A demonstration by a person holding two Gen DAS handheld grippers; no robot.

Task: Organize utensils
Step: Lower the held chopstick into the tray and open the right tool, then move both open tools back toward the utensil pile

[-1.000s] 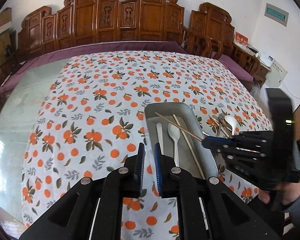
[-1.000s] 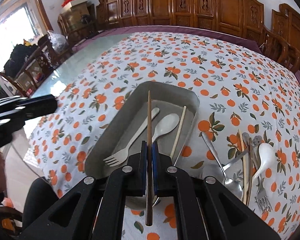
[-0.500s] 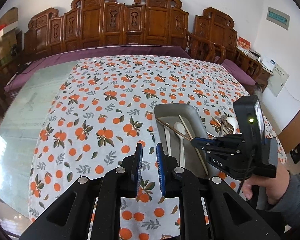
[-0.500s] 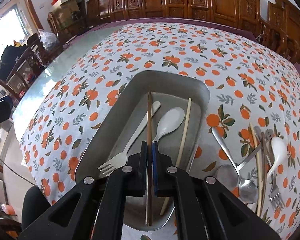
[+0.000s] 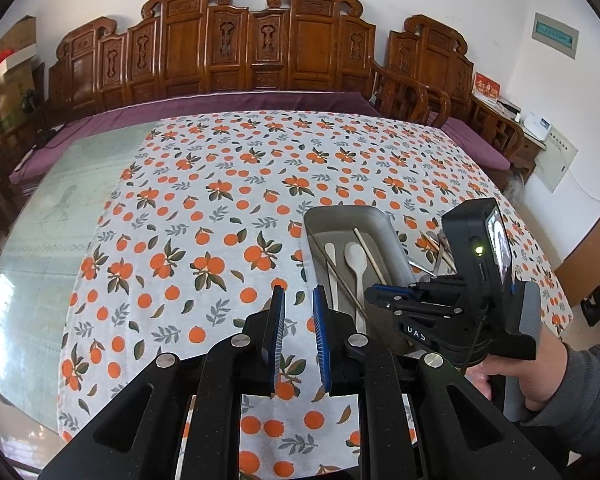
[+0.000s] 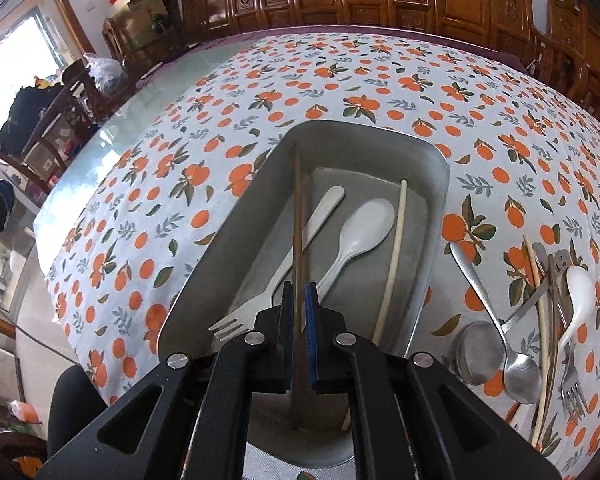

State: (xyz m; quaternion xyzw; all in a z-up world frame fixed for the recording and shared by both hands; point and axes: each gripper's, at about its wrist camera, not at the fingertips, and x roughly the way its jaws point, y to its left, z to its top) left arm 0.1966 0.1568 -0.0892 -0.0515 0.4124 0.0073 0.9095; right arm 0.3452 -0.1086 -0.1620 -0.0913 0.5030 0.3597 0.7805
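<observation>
Utensils partly sorted: metal tray (image 6: 440, 168) on the desk (image 5: 60, 216), sitting on an orange-print cloth (image 5: 220, 184). Inside the tray: pale fork (image 6: 276, 276), white plastic spoon (image 6: 360, 232), light chopstick (image 6: 394, 256) along the tray's right side. Right gripper (image 6: 300, 292) over the near end of the tray, jaws clenched on a dark chopstick (image 6: 297, 208); the stick runs forward over the fork handle toward the far left tray corner, its near end sticking out behind the jaws above the tray floor. Whether its far tip touches the tray cannot be told.

Loose pile on the cloth just right of the tray: two metal spoons (image 6: 496, 312), a white ceramic spoon (image 6: 578, 300), a metal fork (image 6: 570, 384), another light chopstick (image 6: 542, 320), overlapping each other.

Left gripper (image 5: 298, 308) above bare cloth left of the tray, jaws nearly together with a narrow gap, nothing between them. In the left wrist view, a hand (image 5: 528, 372) in a grey sleeve (image 5: 588, 396) holds the right gripper's handle.
</observation>
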